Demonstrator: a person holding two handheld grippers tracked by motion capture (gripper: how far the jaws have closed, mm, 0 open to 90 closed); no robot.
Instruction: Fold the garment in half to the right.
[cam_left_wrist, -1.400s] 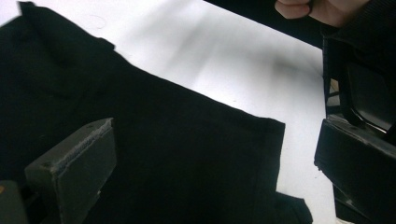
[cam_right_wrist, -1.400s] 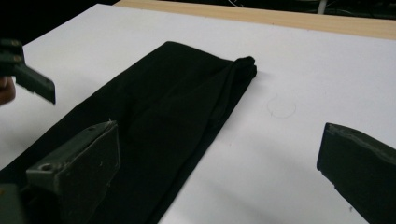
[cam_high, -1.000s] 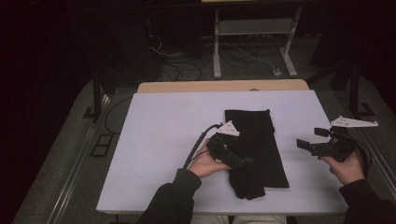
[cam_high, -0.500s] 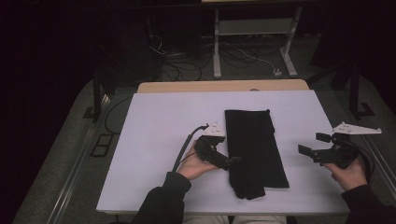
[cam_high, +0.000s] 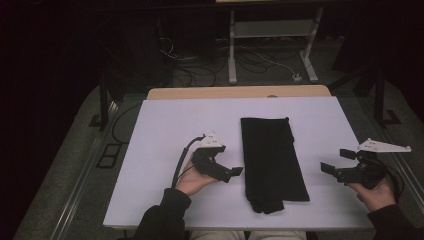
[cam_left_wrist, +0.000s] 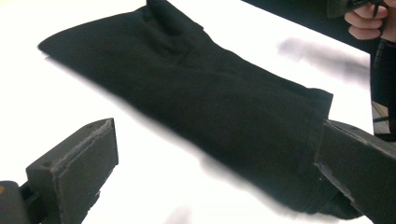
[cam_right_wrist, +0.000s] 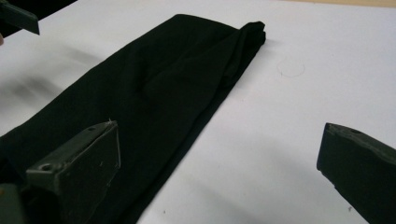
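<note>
Cloth: a black folded garment lies flat on the white table, a long strip running from near the middle toward the near edge, a little right of centre. Its near end is bunched and uneven, close to the near edge.
Cloth in the left gripper view: the black garment crosses the frame on the slant; its edge reaches past the right-hand jaw.
Cloth in the right gripper view: the garment runs from the lower left to a rolled end at the top, lying behind the left-hand jaw.
Left gripper: the left gripper sits low over the table just beside the cloth's left edge, pointing at it; whether it touches the cloth I cannot tell. Jaws wide apart, nothing between them but table and cloth edge.
Right gripper: the right gripper is held near the right edge of the table, well apart from the cloth, pointing left toward it. Jaws wide apart, holding nothing.
Hands: the left hand and the right hand each grip their tool from the near edge.
Beyond the table: a wooden strip shows along the far edge.
</note>
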